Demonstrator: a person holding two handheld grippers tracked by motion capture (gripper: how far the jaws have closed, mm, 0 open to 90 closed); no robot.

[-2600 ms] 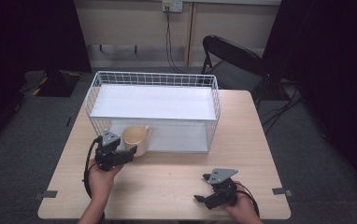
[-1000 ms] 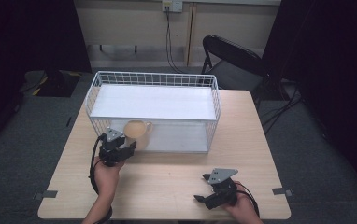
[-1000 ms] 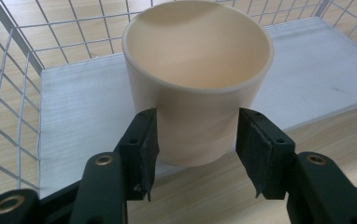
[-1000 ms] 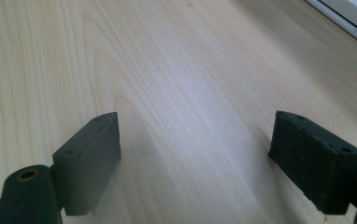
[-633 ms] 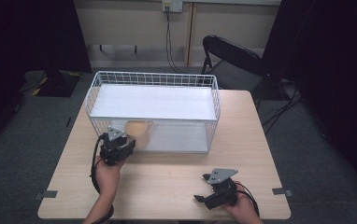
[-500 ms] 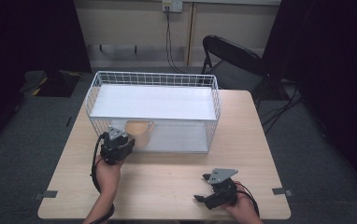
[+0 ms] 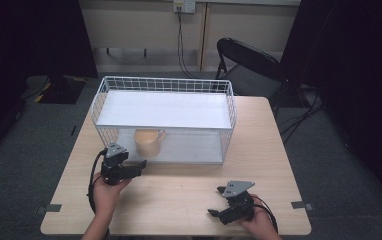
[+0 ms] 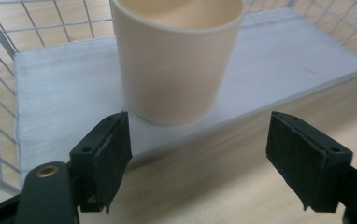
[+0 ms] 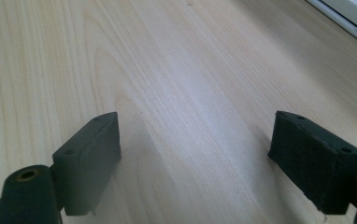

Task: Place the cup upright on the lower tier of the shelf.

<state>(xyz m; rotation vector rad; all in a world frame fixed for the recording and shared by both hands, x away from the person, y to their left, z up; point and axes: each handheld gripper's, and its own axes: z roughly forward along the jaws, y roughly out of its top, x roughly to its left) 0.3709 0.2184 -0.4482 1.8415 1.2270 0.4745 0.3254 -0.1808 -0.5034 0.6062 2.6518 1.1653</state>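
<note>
The left gripper (image 7: 138, 164) is held just in front of the white wire basket (image 7: 231, 107), its jaws spread wide and gripping nothing. A cream cup (image 8: 176, 56) is seen upright on the basket's white floor, near its front left corner, just beyond the jaws. The right gripper (image 7: 218, 201) is rested on the wooden table (image 7: 179, 190), well apart from the basket, jaws likewise wide and empty.

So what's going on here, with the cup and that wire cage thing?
A person sits at a wooden table with a hand-held gripper in each hand. A cream cup stands upright on the lower shelf of a white wire rack. The left hand-held gripper is open just in front of the cup, not touching it. The right hand-held gripper is open too, low over bare tabletop.
</note>
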